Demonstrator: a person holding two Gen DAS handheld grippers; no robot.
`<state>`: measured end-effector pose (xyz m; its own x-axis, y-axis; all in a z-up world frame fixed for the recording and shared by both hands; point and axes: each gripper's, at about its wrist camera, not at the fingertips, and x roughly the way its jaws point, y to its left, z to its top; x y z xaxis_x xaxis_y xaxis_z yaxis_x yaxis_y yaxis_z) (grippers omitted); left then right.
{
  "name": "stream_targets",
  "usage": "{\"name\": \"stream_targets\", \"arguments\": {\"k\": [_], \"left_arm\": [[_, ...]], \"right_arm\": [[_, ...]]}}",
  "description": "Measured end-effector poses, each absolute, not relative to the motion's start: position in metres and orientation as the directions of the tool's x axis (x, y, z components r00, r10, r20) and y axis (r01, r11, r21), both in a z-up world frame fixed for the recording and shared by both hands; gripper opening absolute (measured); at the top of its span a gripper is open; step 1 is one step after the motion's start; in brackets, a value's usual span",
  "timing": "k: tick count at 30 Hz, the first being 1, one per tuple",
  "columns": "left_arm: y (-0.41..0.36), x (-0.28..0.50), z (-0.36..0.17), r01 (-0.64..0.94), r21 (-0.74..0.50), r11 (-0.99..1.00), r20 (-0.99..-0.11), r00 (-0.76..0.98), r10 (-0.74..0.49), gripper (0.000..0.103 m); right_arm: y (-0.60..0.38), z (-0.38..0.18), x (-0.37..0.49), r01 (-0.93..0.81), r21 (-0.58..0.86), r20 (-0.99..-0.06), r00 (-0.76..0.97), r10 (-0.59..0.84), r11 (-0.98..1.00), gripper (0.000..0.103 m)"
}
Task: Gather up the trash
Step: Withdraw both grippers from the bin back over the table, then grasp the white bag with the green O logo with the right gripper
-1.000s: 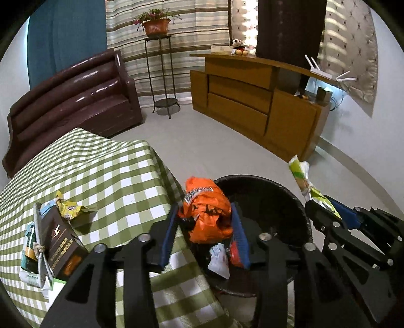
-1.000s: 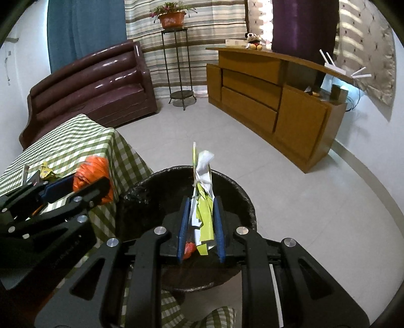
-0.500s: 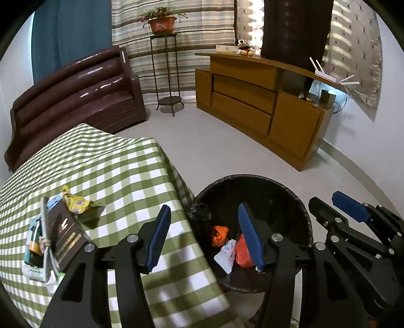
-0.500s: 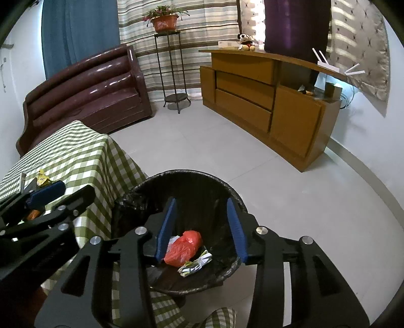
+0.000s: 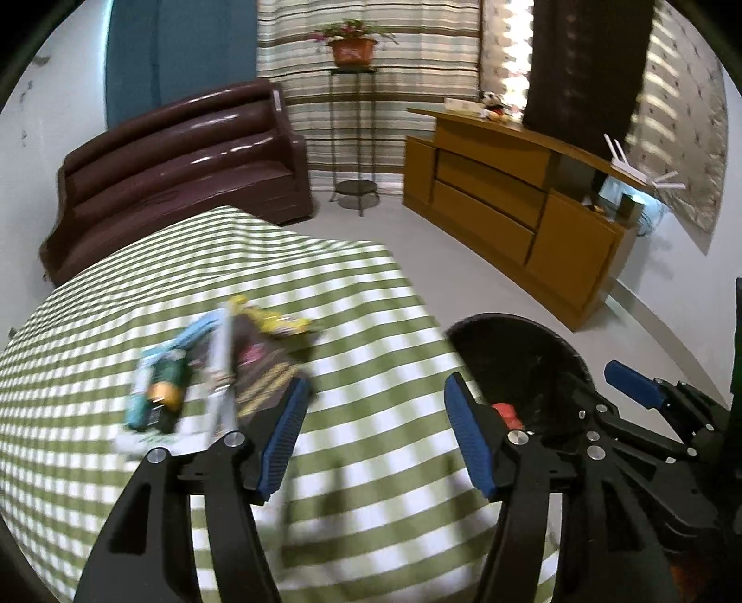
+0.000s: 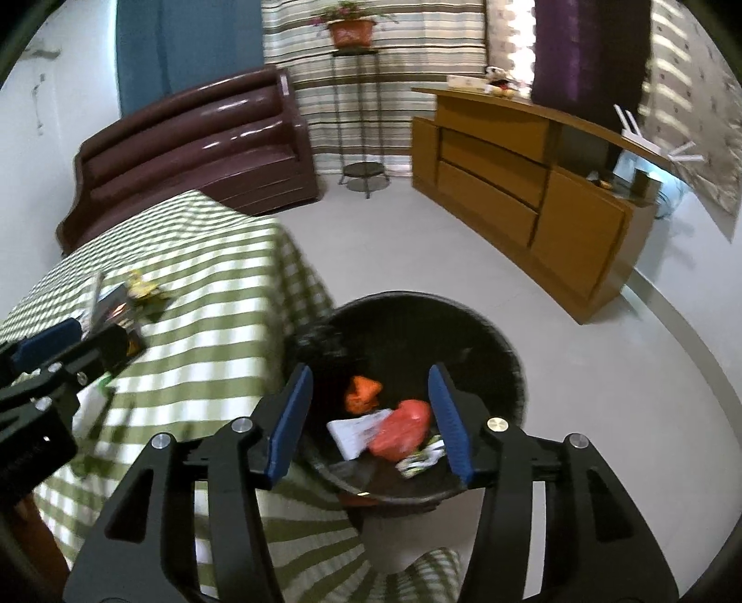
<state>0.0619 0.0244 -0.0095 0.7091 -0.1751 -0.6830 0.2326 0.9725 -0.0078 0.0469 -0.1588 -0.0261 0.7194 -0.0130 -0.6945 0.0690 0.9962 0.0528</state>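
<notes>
a: hovering over the checked tablecloth (image 5: 361,445), the left gripper (image 5: 373,429) has its blue pads spread wide with nothing between them.

b: and the right gripper (image 6: 368,415)?

a: spread just as wide, also holding nothing, hanging above the black bin (image 6: 505,352) that stands on the floor against the table's edge.

b: where's the trash?

a: some lies in the bin: an orange wrapper (image 6: 363,394), a red crumpled bag (image 6: 403,429), a white paper (image 6: 357,429) and a small green-and-white scrap (image 6: 419,459) at the bottom. the rest lies on the cloth just past the left pads, a blurred heap with a dark packet (image 5: 259,371), a teal-and-orange pack (image 5: 155,399) and a yellow wrapper (image 5: 273,320) at its far end.

b: and behind that?

a: a dark brown sofa (image 5: 185,171) beyond the table, a wooden sideboard (image 6: 524,190) along the right wall, and a potted plant (image 6: 350,25) on a thin metal stand against striped curtains.
</notes>
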Motion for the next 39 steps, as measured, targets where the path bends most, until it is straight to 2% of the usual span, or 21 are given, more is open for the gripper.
{"name": "stream_targets", "arguments": {"k": [22, 29, 39], "left_arm": [[0.208, 0.016, -0.022, -0.088, 0.043, 0.995, -0.683, 0.724, 0.093, 0.063], [0.233, 0.012, -0.027, -0.123, 0.035, 0.992, -0.691, 0.714, 0.113, 0.063], [0.232, 0.014, -0.031, -0.113, 0.013, 0.994, -0.701, 0.708, 0.09, 0.063]], "right_arm": [[0.008, -0.015, 0.023, -0.215, 0.051, -0.698, 0.691, 0.189, 0.975, 0.052], [0.032, -0.026, 0.026, -0.234, 0.059, -0.727, 0.656, 0.202, 0.97, 0.053], [0.031, -0.039, 0.031, -0.197, 0.016, -0.752, 0.644, 0.141, 0.98, 0.053]]}}
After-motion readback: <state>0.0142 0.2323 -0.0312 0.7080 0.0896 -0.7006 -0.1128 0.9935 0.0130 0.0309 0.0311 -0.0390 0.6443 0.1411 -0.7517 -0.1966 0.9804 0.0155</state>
